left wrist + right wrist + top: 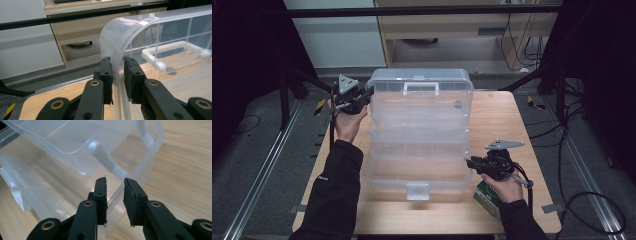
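That clear tiered organizer box [419, 135] is sitting opened out mid-worktop [497, 117]. It's looking light, thin-walled, slick and a bit flexy, so take rims, not panels. Your left gripper [117, 80] fingers are straddling the lid's curved edge, seemingly pinching it. Your right gripper [115, 201] fingers are straddling the bottom tray's rim, gaps showing, not clamped. Dark lab, cables on the floor.

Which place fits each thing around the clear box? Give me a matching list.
Things:
1 left claw
2 right claw
3 green carton
4 white handle

Places:
A near right corner of the table
B rear-left corner rim of the lid
C top middle of the lid
D right wall of the bottom tray

Pairs: 1-B; 2-D; 3-A; 4-C
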`<state>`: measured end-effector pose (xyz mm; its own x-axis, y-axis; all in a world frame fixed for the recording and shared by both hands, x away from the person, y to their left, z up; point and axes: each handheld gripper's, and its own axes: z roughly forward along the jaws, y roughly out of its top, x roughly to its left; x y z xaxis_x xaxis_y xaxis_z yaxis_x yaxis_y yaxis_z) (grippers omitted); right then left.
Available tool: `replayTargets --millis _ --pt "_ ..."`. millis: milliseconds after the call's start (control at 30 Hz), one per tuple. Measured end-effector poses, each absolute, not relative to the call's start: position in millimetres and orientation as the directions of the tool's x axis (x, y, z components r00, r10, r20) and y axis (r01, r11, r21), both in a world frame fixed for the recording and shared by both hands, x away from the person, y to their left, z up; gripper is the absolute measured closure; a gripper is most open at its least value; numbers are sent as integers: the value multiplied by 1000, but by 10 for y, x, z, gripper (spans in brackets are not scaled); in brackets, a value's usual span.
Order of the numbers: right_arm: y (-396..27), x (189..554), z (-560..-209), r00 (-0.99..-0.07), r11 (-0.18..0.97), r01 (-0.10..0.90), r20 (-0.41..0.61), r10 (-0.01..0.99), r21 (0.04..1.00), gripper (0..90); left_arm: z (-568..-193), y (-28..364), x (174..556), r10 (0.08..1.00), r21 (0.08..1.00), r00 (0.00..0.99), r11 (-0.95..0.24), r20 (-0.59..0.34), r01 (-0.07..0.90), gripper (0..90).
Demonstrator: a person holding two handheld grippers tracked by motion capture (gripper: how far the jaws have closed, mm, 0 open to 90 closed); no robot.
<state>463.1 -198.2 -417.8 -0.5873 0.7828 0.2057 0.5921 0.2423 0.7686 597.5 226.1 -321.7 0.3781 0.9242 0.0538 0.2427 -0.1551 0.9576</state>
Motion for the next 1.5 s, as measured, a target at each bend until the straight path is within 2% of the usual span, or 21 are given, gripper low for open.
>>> replayTargets --millis 467,1500 --pt "-1982 4640 -4176 -594 254 586 195 780 769 720 -3213 2226 6100 926 947 369 -184 78 263 772" --pt "-1981 4632 -4164 -587 263 589 181 789 764 736 -3391 2236 6461 938 929 345 -144 18 341 767"
